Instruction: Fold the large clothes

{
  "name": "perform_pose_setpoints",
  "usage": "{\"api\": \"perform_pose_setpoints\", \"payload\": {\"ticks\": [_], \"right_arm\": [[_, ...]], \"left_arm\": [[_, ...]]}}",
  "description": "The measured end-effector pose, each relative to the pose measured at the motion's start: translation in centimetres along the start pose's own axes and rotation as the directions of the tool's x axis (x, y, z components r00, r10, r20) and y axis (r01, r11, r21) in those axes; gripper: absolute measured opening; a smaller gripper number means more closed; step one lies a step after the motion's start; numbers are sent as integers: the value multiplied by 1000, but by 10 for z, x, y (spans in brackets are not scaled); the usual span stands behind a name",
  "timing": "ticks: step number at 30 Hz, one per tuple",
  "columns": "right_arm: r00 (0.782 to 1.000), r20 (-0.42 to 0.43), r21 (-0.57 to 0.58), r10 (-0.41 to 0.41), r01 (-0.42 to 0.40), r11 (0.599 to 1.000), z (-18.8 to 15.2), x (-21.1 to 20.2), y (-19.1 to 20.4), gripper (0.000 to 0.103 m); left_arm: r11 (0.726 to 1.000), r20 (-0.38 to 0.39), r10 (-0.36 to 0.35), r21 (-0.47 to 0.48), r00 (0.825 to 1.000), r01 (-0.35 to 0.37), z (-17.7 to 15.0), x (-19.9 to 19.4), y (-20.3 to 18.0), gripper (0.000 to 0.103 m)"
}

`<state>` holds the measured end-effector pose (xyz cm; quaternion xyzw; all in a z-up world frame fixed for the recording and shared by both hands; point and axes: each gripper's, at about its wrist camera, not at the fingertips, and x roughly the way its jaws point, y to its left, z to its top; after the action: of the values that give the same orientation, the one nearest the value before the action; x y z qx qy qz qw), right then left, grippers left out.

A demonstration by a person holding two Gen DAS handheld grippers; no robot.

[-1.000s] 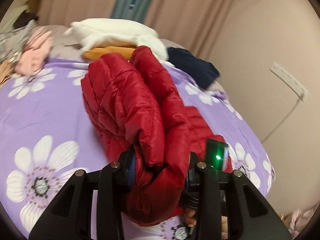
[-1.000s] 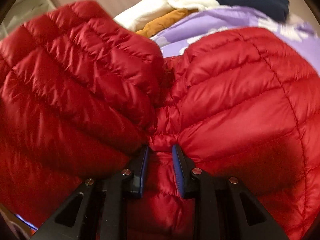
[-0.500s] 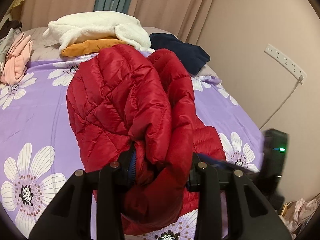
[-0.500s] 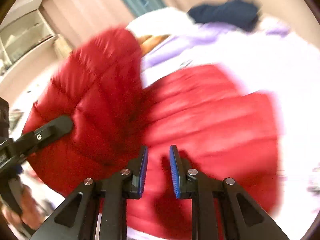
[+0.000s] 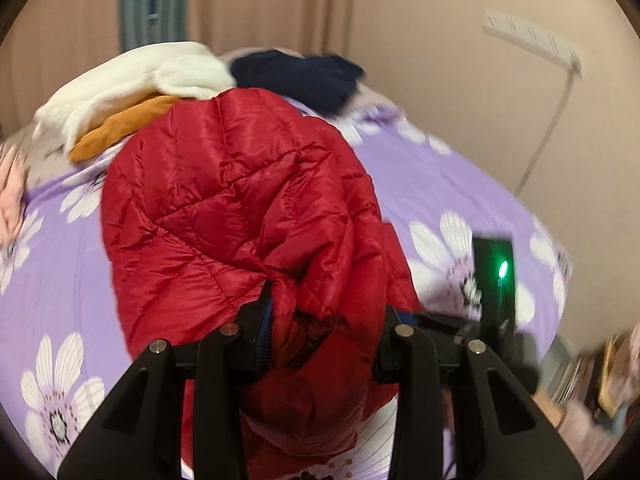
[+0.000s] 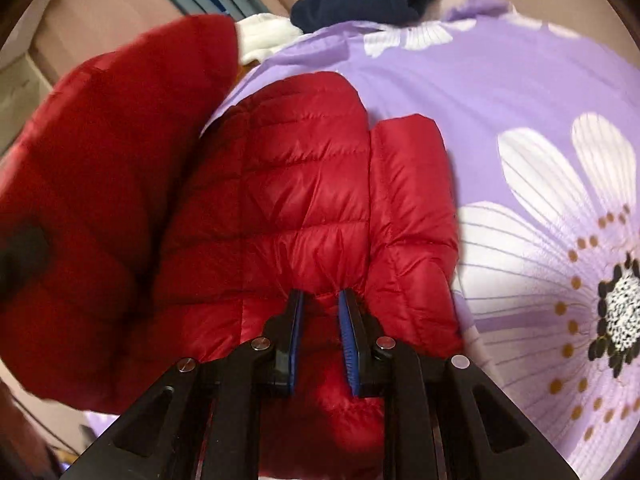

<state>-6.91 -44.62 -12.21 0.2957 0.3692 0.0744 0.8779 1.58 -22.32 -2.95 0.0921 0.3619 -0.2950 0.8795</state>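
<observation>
While the bed takes up most of both views, the lines below stay with the jacket and the two tongs.

Jacket: a red quilted puffer jacket (image 5: 240,216), partly lifted and partly lying on the purple flowered bedspread (image 6: 520,92); in the right wrist view one padded panel lies flat with a narrower strip (image 6: 412,200) beside it, and another bulk of it hangs raised on the left of that view.

Left tongs: the left gripper (image 5: 324,332) is clamped on a thick bunched wad of the jacket, jaws fairly wide only because the wad fills them.

Right tongs: the right gripper (image 6: 320,332) has its jaws narrow and closing, with a pinched ridge of red fabric between the blue pads (image 6: 350,344); puckers run from the tips, so it looks gripped, though the contact itself is partly hidden.

Handling: light for its bulk, soft and springy; judged likely to puff back up after a fold unless pressed flat. The shiny shell looks slippery, so a thin pinch may slide out.

Where to hold: best taken at a hem, seam or cuff edge, where layers are stitched and give the pads something firm, not mid-panel where only slick shell is caught.

Surroundings: a white garment (image 5: 132,80) over an orange one (image 5: 120,128) and a dark navy one (image 5: 296,76) sit at the far end of the bed, well apart from the fold area.

Risk: the lifted half could drag the flat half askew.
</observation>
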Motion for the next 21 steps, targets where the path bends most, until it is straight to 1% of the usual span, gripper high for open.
{"api": "perform_pose_setpoints", "payload": {"ticks": [1, 3, 4, 5, 6, 8, 9, 10, 11, 12, 13, 16, 17, 18, 19, 20, 21], "right_arm": [[1000, -3, 28, 28, -28, 999, -2, -1, -4, 19], [992, 6, 149, 125, -124, 981, 3, -12, -25, 19], [985, 22, 198, 172, -173, 965, 4, -17, -34, 21], [978, 38, 227, 204, -207, 952, 3, -21, -38, 27], [963, 72, 267, 259, -269, 926, 3, -29, -46, 32], [945, 105, 271, 308, -326, 906, 5, -35, -46, 60], [938, 123, 255, 324, -345, 903, 9, -41, -40, 64], [928, 133, 237, 349, -371, 898, 13, -43, -35, 65], [918, 138, 227, 372, -395, 890, 16, -45, -30, 65], [902, 140, 218, 408, -430, 876, 22, -44, -22, 66], [894, 132, 209, 428, -448, 869, 28, -40, -15, 68], [896, 87, 161, 434, -443, 882, 48, -25, 11, 69], [900, 70, 143, 431, -436, 888, 46, -23, 17, 69], [904, 58, 129, 423, -427, 895, 44, -23, 22, 69], [919, 39, 99, 392, -394, 914, 46, -20, 30, 68], [930, 33, 68, 365, -366, 928, 46, -18, 32, 50], [938, 26, 38, 346, -347, 937, 41, -26, 32, 38]], "left_arm": [[1000, -21, -6, 19, 1000, 6, -2, 7, -2, 38], [999, -69, -25, 29, 997, 27, -9, 24, -3, 42], [999, -88, -39, 24, 995, 41, -13, 28, -1, 43], [998, -98, -54, 22, 994, 56, -15, 30, 0, 44], [997, -100, -68, 19, 993, 71, -16, 31, 2, 47], [996, -103, -89, 13, 991, 91, -17, 30, 4, 49], [995, -106, -94, 11, 990, 96, -17, 31, 4, 49], [995, -108, -95, 10, 990, 96, -16, 31, 4, 49], [995, -110, -94, 11, 990, 95, -16, 32, 4, 49], [996, -110, -92, 12, 990, 93, -16, 32, 4, 50], [996, -111, -89, 14, 990, 91, -17, 31, 3, 50], [996, -113, -83, 24, 990, 86, -17, 30, 1, 50], [996, -114, -82, 26, 990, 85, -16, 32, -2, 50], [996, -116, -81, 28, 990, 85, -15, 32, -2, 50], [996, -116, -80, 29, 990, 84, -15, 32, -2, 50], [996, -117, -79, 31, 990, 83, -14, 32, -2, 51], [996, -118, -79, 30, 990, 83, -17, 31, -3, 53]]}}
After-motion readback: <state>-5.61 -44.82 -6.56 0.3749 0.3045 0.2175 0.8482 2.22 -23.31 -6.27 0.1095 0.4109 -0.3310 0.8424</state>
